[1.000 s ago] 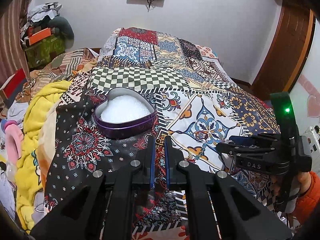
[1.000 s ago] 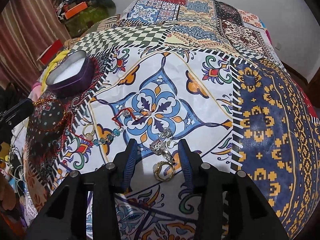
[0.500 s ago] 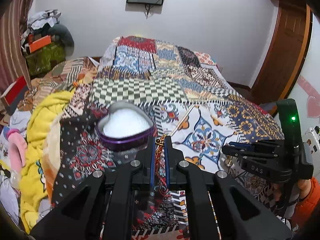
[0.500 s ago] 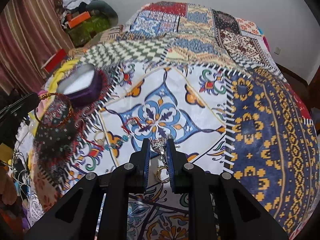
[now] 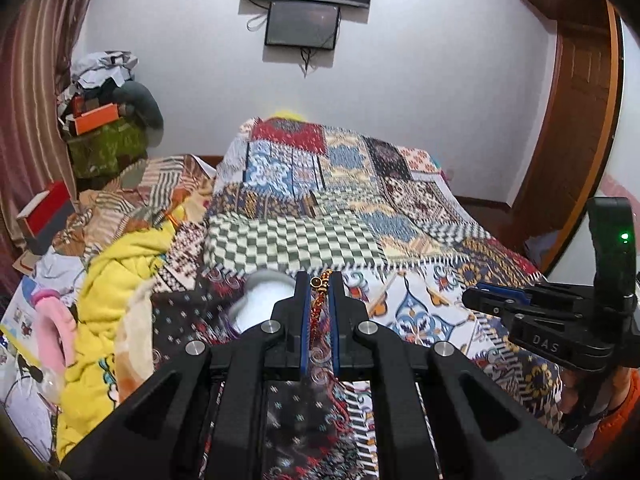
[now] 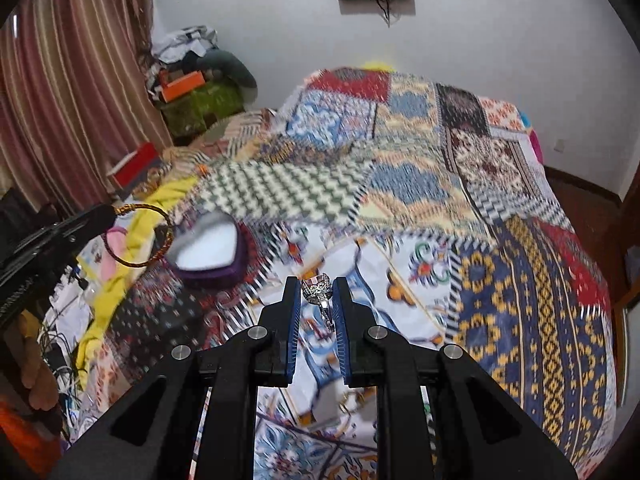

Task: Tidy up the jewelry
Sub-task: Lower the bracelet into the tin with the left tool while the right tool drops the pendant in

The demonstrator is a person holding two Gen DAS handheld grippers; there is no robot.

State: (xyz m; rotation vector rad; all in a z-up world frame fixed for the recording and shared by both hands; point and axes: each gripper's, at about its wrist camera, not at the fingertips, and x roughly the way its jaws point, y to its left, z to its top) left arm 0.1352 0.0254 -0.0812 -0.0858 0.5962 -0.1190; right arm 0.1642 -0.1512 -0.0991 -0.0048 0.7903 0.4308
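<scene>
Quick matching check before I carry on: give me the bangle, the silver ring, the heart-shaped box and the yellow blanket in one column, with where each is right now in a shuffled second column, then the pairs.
Things:
1. bangle
2. silver ring
3. heart-shaped box
4. yellow blanket

Places:
A. resting on the patterned bedspread, open, white lining showing
B. pinched in the left gripper, lifted off the bed
C. heaped along the bed's left edge
D. clamped in the right gripper, held above the bed

Pairs: 1-B, 2-D, 3-A, 4-C

A gold-red braided bracelet (image 5: 319, 300) hangs clamped above the bed. A silver ring (image 6: 318, 289) is pinched upright. The heart-shaped purple box (image 6: 208, 250) lies open, white inside.
</scene>
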